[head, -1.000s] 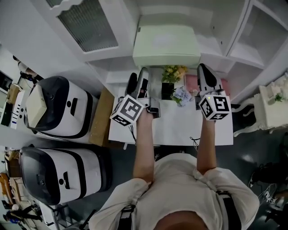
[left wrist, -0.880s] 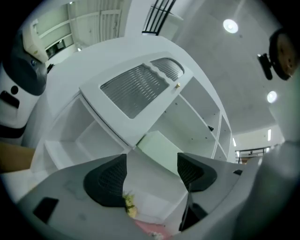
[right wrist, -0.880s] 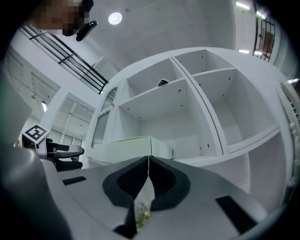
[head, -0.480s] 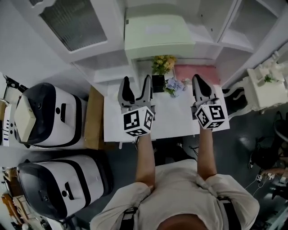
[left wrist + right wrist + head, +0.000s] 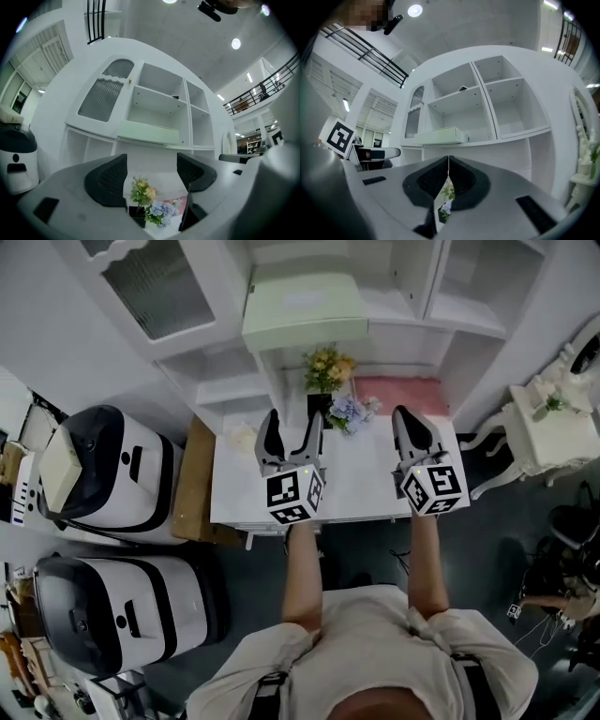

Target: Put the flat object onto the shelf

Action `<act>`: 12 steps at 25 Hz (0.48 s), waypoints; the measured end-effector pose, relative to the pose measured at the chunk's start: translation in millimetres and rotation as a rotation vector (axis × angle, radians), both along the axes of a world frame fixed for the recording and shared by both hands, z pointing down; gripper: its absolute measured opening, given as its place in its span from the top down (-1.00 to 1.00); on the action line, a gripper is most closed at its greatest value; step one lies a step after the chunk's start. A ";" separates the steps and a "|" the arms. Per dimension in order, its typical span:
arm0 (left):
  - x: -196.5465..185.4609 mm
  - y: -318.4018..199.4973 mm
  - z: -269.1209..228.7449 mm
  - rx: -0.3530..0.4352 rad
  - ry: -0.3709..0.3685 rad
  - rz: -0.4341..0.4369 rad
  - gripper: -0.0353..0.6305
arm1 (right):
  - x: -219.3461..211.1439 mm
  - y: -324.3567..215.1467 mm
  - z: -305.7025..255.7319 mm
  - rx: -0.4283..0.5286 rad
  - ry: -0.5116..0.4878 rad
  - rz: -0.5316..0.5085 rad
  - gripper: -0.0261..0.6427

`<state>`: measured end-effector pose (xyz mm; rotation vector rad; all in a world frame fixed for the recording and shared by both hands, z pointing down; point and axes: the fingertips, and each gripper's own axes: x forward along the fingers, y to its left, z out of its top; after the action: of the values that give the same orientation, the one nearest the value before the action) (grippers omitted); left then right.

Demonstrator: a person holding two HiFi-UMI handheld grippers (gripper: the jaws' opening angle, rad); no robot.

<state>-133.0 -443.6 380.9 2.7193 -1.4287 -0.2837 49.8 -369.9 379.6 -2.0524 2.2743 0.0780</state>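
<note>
Left gripper (image 5: 292,424) is hanging released and right gripper (image 5: 405,420) is clenched empty, with bushy flowers (image 5: 330,369) sitting just ahead and a smooth pale-green flat box (image 5: 305,310) beyond.

Mock home set in a lab hall: white shelf unit (image 5: 448,298), flower-topped bench (image 5: 361,488), bulky white machines (image 5: 117,474), mezzanine railing (image 5: 269,83).

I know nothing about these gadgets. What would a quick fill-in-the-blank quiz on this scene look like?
The left gripper has its jaws ____.
The right gripper has its jaws ____, with nothing between them.
The flowers stand in a ____ pot.
The pink flat object lies on the white ____.
Missing words: open; shut; black; table.
</note>
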 end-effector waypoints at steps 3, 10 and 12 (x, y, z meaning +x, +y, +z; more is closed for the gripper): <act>6.7 34.1 6.8 -0.011 -0.034 -0.006 -0.08 | 3.5 30.9 10.0 -0.013 -0.020 -0.023 0.72; 1.9 101.4 26.0 -0.024 -0.068 -0.031 0.47 | -1.4 83.8 30.0 -0.025 -0.070 -0.074 0.72; -4.3 114.7 29.6 -0.026 -0.073 -0.039 0.66 | -8.5 94.2 33.0 -0.021 -0.079 -0.091 0.72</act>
<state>-137.3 -328.9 410.5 2.7098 -1.4941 -0.1683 41.3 -275.7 412.6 -1.9220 2.3261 -0.0319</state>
